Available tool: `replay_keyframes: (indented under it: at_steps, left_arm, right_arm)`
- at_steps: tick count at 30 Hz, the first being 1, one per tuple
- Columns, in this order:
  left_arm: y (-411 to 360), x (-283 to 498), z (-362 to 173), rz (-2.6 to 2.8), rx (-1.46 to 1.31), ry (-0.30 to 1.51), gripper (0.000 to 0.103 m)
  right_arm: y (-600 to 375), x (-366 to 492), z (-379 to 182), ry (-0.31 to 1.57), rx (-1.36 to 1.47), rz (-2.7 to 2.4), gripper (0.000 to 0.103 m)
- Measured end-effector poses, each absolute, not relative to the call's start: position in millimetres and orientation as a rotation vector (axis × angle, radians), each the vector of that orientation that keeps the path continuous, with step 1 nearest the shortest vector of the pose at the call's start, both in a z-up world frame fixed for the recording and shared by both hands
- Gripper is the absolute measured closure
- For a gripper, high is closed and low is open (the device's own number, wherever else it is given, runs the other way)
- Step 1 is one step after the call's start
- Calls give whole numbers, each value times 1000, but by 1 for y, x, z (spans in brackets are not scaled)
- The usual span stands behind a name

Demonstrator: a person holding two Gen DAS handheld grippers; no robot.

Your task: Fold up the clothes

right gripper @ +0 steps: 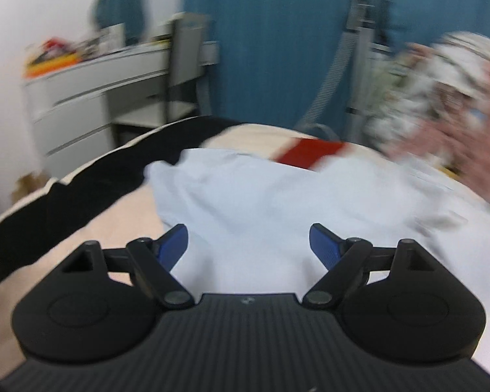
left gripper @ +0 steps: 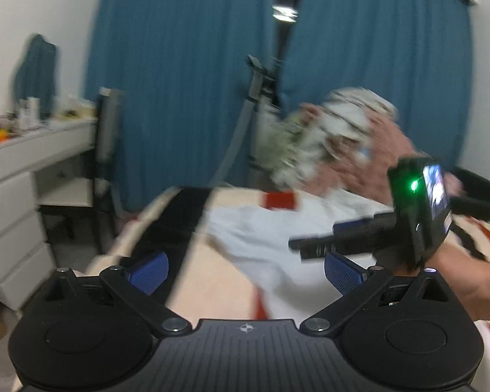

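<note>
A pale blue-white garment [right gripper: 277, 196] lies spread on a bed whose cover [right gripper: 121, 228] is cream with black and red stripes. It also shows in the left wrist view [left gripper: 261, 235]. My left gripper [left gripper: 245, 271] is open and empty, above the bed near the garment's left edge. My right gripper [right gripper: 248, 245] is open and empty, just above the garment. The right gripper also shows from the side in the left wrist view [left gripper: 307, 248], held in a hand. Both views are blurred.
A heap of patterned pink and white bedding [left gripper: 343, 137] lies at the bed's far right. A white desk with drawers [left gripper: 13, 196] and a chair [left gripper: 104, 163] stand to the left. Blue curtains [left gripper: 196, 65] and a grey stand with a hose [left gripper: 254, 98] are behind.
</note>
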State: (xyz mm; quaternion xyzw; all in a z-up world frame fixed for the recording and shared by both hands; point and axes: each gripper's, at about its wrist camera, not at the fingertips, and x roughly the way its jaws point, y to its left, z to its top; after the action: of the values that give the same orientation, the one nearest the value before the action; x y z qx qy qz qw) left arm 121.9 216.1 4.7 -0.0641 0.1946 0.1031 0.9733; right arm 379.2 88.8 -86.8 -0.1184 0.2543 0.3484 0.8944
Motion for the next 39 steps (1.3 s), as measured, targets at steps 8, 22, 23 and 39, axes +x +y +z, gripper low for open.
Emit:
replay_keyframes:
  at_steps: [8, 22, 23, 39]
  left_arm:
    - [258, 145, -19, 399, -247, 318, 1]
    - [227, 139, -7, 321, -223, 287, 1]
    - [220, 135, -6, 305, -220, 281, 1]
    - [136, 149, -51, 59, -179, 436, 0]
  right_arm:
    - [187, 409, -133, 416, -341, 760, 20]
    - [139, 408, -71, 288, -314, 474, 91]
    - [122, 407, -60, 262, -285, 449, 91]
    - [-145, 476, -104, 428, 254, 86, 39]
